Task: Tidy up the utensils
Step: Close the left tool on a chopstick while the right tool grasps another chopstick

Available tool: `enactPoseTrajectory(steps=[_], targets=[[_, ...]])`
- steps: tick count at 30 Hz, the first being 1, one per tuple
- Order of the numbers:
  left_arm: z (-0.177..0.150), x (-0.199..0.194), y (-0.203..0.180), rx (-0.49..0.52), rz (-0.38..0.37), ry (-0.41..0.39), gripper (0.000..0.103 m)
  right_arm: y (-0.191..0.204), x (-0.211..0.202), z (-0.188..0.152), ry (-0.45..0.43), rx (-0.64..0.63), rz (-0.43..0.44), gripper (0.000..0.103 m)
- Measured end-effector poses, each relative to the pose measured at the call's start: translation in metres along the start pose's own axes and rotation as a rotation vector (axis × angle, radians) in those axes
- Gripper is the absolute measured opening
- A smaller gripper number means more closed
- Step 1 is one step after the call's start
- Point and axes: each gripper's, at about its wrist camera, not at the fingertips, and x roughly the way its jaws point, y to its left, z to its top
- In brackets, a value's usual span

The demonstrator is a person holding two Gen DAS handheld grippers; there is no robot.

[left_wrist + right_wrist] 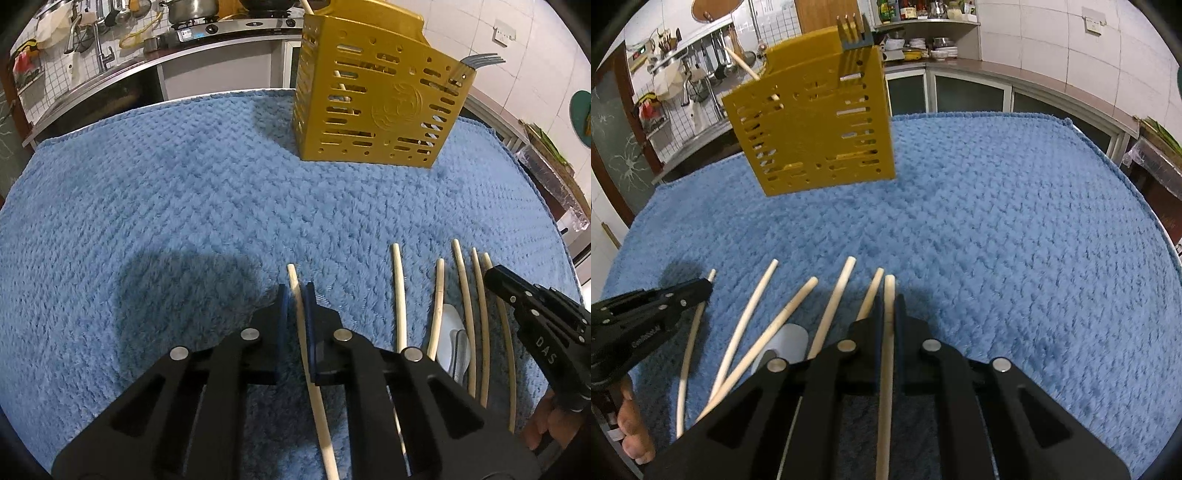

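On my left wrist view, the left hand-held gripper (296,295) sits low over the blue towel (166,206) that covers the surface, its blue-padded fingers (283,306) drawn in on either side of a single chopstick (301,317) lying on the towel; I cannot tell whether the pads actually press it. Further right lie five more loose chopsticks (400,295), fanned out side by side, with a white spoon (452,332) among them. At the far right edge I see the right hand-held gripper (496,278) beside the outermost stick.

In the right wrist view, the right hand-held gripper (889,295) has its fingers closed tight on a chopstick (888,332) that runs straight between them. The yellow utensil holder (816,129) stands upright at the far side of the towel, well apart from the sticks, with a fork (854,33) and one chopstick (740,62) poking out of its top.
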Motion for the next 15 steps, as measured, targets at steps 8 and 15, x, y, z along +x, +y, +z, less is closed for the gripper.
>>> enactPoseTrajectory(steps=[8, 15], targets=[[0.0006, -0.0031, -0.0031, 0.013, -0.034, 0.01, 0.0, -0.0032, -0.0032, 0.0008, -0.007, 0.017, 0.009, 0.006], [0.001, -0.006, -0.0021, 0.0, -0.081, 0.013, 0.005, -0.0034, 0.0023, -0.0015, 0.008, 0.008, 0.012, 0.006]])
